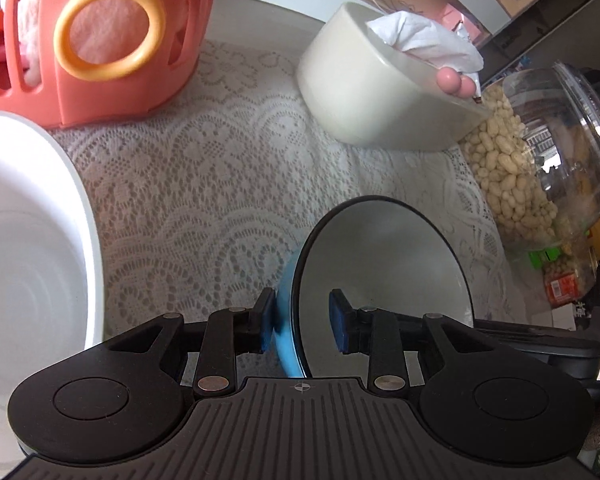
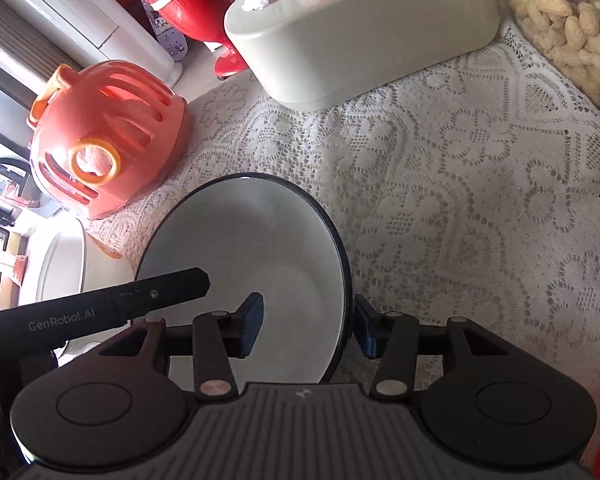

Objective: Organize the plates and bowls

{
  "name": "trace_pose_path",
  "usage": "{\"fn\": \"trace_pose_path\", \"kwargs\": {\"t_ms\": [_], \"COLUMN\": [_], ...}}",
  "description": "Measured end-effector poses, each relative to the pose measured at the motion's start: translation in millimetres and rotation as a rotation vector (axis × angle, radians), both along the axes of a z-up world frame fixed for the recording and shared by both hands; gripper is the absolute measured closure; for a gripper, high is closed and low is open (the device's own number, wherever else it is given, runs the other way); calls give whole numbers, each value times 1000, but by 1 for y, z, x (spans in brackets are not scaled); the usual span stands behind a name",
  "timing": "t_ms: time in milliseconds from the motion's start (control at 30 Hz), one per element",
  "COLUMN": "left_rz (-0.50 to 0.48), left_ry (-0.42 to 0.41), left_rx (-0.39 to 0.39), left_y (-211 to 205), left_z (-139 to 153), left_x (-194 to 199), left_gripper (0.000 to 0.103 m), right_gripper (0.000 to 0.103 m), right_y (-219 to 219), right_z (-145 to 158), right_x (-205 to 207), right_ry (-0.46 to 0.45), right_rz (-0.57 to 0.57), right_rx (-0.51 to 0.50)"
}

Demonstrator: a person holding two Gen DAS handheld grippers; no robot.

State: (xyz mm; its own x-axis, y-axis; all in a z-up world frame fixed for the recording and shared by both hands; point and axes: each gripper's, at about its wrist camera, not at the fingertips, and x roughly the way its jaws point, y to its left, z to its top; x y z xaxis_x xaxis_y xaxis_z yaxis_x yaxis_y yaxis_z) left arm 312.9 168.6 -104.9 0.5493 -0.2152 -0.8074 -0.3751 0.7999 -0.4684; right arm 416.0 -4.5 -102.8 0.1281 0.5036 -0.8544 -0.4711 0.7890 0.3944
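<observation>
Straddling the rim of the blue bowl [image 1: 380, 280] on the lace cloth [image 1: 220, 200], your left gripper [image 1: 302, 320] has one pad outside and one inside, jaws apart. Your right gripper [image 2: 308, 324] brackets the opposite rim of the same bowl, also spread. Only the left view shows the bowl's blue outer wall and the peanut jar's [image 1: 540, 160] glass; only the right shows the red vessel [image 2: 188, 0]. The white bowl [image 1: 32, 260] sits just left.

Glossy, perhaps enamel bowl [image 2: 260, 248]; white lace tablecloth [image 2: 460, 200].
</observation>
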Motion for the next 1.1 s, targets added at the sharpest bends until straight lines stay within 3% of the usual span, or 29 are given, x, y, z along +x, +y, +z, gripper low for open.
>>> {"fn": "trace_pose_path", "kwargs": {"t_ms": [167, 333, 400, 567, 733, 900, 1100], "left_rz": [-12, -62, -70, -59, -54, -31, -80], "left_ry": [32, 83, 85, 56, 50, 25, -97], "left_rx": [18, -59, -56, -37, -47, -62, -75], "left_y": [-7, -15, -19, -19, -20, -18, -34], "left_z": [-1, -3, -4, -5, -10, -13, 29], "left_x": [1, -2, -2, 1, 5, 7, -10], "left_gripper": [70, 70, 70, 69, 69, 69, 69], "right_gripper": [54, 53, 53, 53, 51, 51, 50], "right_y": [6, -4, -10, -18, -14, -12, -28], "right_z": [-13, -2, 4, 6, -11, -9, 25], "right_x": [2, 7, 10, 10, 11, 7, -5], "right_ry": [24, -8, -31, -34, 31, 9, -60], "right_rz": [-8, -20, -23, -2, -3, -3, -60], "right_rx": [-1, 2, 10, 18, 14, 23, 61]}}
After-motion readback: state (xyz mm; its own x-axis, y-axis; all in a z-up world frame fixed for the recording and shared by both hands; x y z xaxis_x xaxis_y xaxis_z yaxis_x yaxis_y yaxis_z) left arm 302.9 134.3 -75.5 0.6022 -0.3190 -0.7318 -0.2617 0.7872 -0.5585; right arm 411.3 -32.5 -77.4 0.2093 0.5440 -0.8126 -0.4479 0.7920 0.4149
